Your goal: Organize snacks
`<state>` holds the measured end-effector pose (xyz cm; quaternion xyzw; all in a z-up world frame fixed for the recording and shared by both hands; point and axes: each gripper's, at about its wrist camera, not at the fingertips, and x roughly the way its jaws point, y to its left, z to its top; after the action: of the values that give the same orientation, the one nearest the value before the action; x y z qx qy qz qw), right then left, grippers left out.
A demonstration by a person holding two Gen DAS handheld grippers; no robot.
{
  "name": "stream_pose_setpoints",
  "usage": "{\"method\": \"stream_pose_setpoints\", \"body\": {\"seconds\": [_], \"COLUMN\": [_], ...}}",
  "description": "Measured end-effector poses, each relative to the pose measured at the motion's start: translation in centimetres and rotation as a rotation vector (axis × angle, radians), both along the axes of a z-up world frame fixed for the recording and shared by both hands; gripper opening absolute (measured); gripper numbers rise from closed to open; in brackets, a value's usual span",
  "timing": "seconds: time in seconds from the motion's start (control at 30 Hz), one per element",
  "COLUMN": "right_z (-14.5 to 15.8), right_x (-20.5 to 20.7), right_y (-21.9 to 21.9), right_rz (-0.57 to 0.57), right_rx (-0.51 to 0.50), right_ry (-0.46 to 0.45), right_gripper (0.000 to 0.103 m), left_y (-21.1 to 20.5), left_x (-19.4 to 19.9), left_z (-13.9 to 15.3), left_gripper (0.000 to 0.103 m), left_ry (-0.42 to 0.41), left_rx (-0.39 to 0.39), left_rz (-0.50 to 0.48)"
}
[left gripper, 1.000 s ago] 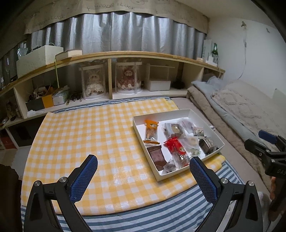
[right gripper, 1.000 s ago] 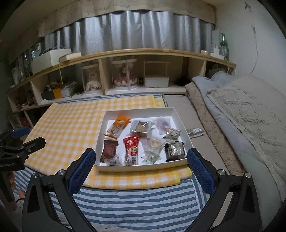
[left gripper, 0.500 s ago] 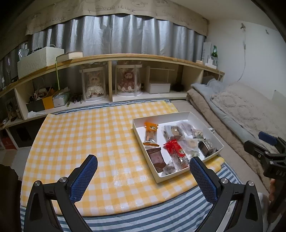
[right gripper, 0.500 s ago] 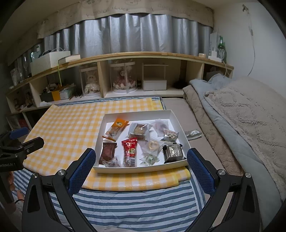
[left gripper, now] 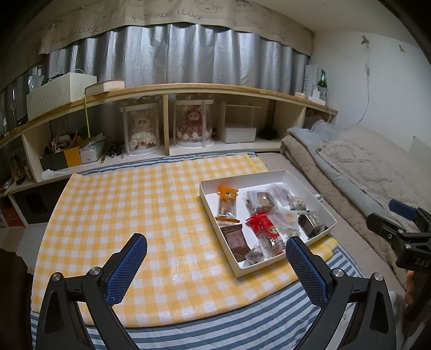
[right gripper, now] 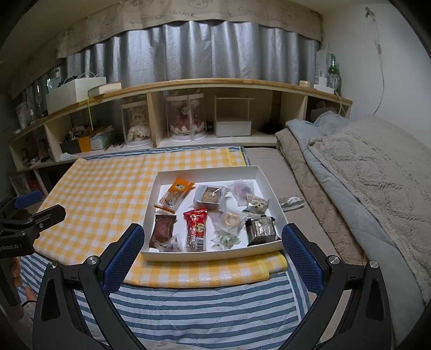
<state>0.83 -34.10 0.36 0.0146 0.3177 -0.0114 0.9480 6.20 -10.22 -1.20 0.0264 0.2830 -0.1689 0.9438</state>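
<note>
Yellow checked cloth [right gripper: 102, 188] under one white tray [right gripper: 207, 170] of about ten snacks; both grippers [left gripper: 215, 258] [right gripper: 212, 242] spread wide, empty.

Grey curtain [right gripper: 188, 51] hung across the top of frame, under a beige valance [right gripper: 188, 13] printed "GOOD LUCK". Wooden shelf unit [right gripper: 188, 83] run below it; two dolls in clear cases [right gripper: 186, 118] seen in its centre cubbies, green bottle [right gripper: 334, 72] stood at upper right. Beige blanket [right gripper: 377, 172] piled at right.
</note>
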Motion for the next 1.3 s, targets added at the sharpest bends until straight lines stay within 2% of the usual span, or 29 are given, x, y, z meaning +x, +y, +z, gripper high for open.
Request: {"method": "stream_pose_setpoints", "body": {"seconds": [1.3], "right_z": [-0.1], "right_x": [0.1], "right_y": [-0.2], "right_rz": [0.003], "right_rx": [0.0], "right_ry": [-0.002], "right_gripper": [0.103], "left_y": [-0.7], "left_x": [-1.1], "left_z": [-0.2], "left_gripper": [0.103], "left_ry": [-0.027], "left_rx": [-0.001], "left_rz": [0.016]}}
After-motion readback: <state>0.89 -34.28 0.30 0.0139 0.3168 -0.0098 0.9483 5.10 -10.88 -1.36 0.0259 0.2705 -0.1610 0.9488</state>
